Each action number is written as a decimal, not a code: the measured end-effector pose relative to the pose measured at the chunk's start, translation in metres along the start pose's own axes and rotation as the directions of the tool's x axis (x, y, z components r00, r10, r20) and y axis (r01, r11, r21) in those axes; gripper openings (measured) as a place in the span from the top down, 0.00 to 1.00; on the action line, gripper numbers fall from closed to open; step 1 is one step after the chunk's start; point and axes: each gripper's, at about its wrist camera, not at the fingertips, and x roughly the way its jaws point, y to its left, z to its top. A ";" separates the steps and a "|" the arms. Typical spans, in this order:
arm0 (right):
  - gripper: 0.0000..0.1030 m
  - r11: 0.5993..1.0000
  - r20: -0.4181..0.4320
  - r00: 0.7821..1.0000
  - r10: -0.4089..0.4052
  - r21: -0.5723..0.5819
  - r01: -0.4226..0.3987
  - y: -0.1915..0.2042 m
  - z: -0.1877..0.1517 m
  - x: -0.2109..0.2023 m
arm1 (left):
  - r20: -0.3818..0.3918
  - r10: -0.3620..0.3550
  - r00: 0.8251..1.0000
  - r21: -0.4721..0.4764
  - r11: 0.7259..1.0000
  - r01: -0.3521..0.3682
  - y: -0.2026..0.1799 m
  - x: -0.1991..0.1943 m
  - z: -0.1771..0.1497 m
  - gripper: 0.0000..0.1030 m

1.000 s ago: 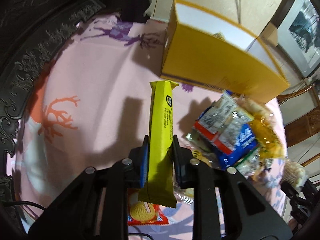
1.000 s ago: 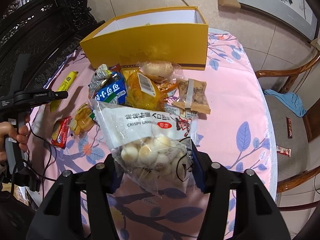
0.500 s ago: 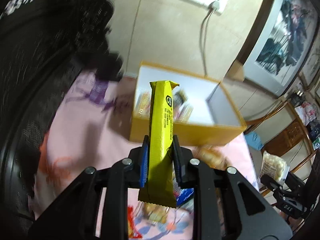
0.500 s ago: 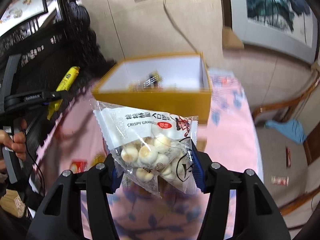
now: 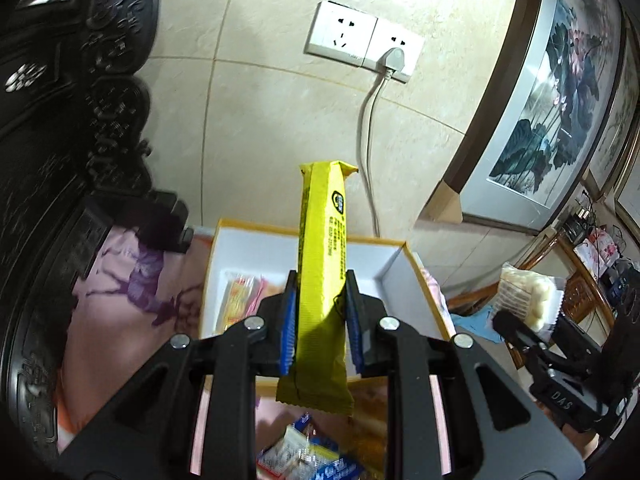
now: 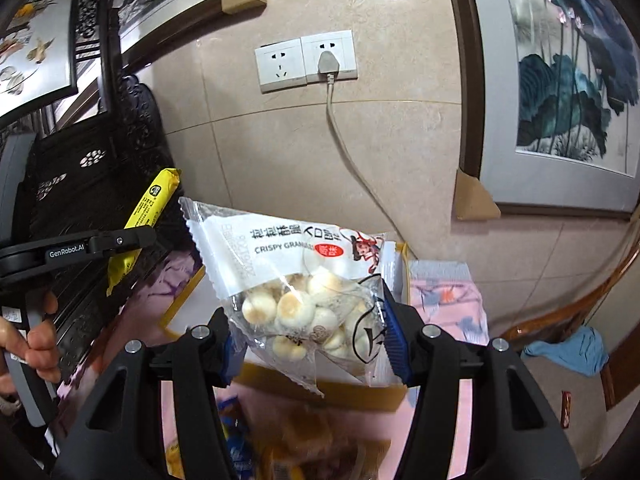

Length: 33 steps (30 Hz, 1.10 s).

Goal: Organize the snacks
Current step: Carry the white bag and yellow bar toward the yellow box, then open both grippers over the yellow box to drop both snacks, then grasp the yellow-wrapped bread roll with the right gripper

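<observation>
Both loads look mid-carry: the left hand-held gripper (image 5: 322, 328) clamps the yellow bar (image 5: 322, 264), the right hand-held gripper (image 6: 314, 350) the biscuit bag (image 6: 296, 280), next lowering each into the yellow box (image 5: 424, 280).

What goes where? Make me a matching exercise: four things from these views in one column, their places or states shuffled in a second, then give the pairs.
Things:
1. yellow snack bar
2. bag of crispy balls
3. yellow box
4. grey plug

Places or states:
A. in the wall socket
B. open on the pink tablecloth, with packets inside
C. clamped in the left gripper
D. clamped in the right gripper

Pairs: 1-C, 2-D, 3-B, 4-A
</observation>
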 end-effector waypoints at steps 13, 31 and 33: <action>0.08 0.990 -0.015 0.999 -0.031 -0.139 0.029 0.020 0.001 0.045 | 0.003 0.108 0.994 -0.006 0.994 -0.108 0.004 0.026 0.005 0.04; 0.08 0.999 -0.163 0.986 0.023 -0.018 -0.026 0.004 -0.124 -0.041 | -0.166 0.223 0.961 -0.056 0.970 -0.235 0.066 -0.055 -0.119 0.04; 0.08 0.998 -0.181 0.982 0.047 -0.028 -0.053 0.011 -0.143 -0.045 | -0.200 0.228 0.953 -0.066 0.967 -0.245 0.071 -0.061 -0.137 0.04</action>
